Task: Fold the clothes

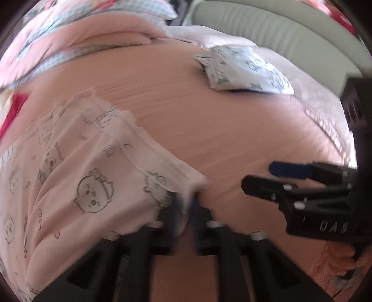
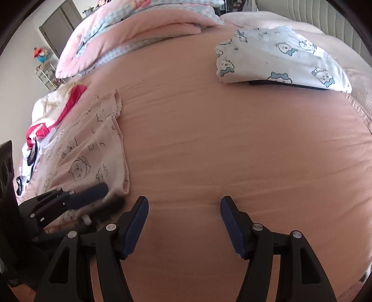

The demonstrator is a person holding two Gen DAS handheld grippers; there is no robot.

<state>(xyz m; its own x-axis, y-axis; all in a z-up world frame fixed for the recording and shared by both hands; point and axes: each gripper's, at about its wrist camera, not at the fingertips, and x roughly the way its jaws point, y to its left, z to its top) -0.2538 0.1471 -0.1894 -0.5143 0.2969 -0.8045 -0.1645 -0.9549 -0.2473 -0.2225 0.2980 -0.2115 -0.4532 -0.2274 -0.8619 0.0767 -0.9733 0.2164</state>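
Observation:
A pale pink garment [image 1: 69,174] printed with cartoon faces lies spread at the left of the bed [image 2: 232,151]. My left gripper [image 1: 186,206] is shut on its near right corner, and the cloth bunches between the blurred fingers. From the right wrist view the same gripper [image 2: 109,195] pinches the garment's [image 2: 93,148] hem. My right gripper [image 2: 183,202] is open above bare sheet, to the right of the garment, holding nothing. It enters the left wrist view from the right [image 1: 257,175], its jaws apart.
A folded white garment with blue prints [image 2: 279,62] lies at the far right on something dark [image 2: 279,84]. A pink quilt [image 2: 139,30] is heaped at the back, and red and white clothes [image 2: 53,111] are piled at the left edge. A headboard [image 2: 325,14] stands behind.

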